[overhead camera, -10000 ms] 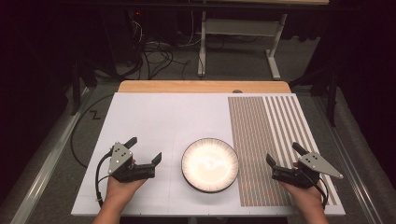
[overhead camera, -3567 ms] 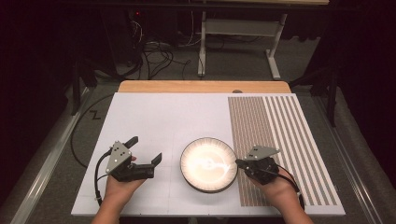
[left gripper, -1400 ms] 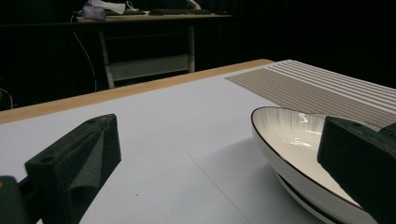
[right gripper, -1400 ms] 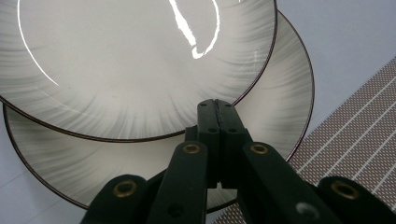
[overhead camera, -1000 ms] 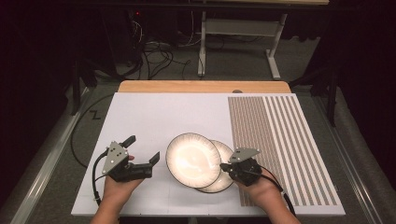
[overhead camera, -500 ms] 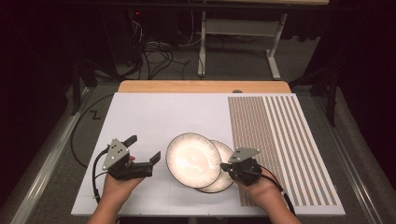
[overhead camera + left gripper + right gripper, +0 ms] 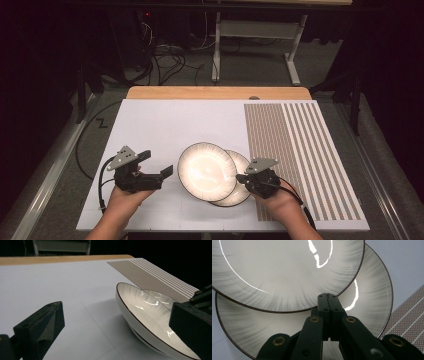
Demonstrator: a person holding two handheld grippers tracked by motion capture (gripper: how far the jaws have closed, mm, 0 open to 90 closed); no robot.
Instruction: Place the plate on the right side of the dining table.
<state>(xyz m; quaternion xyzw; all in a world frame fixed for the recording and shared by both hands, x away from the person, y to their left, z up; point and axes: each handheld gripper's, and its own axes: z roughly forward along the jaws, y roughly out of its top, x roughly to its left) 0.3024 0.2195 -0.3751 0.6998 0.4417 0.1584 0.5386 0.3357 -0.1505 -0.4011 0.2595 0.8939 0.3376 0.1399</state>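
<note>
Two stacked plates sat near the front edge of the white table (image 7: 150,120), the upper plate (image 7: 206,171) slid leftward and tilted off the lower plate (image 7: 239,192). Your right gripper (image 7: 250,181) was clenched with nothing between its jaws, its tip wedged under the upper plate's rim and resting on the lower one. Your left gripper (image 7: 159,174) waited just beside the upper plate, jaws spread wide. To separate them cleanly, you probably needed to close the left jaws squarely on that raised rim before lifting.
</note>
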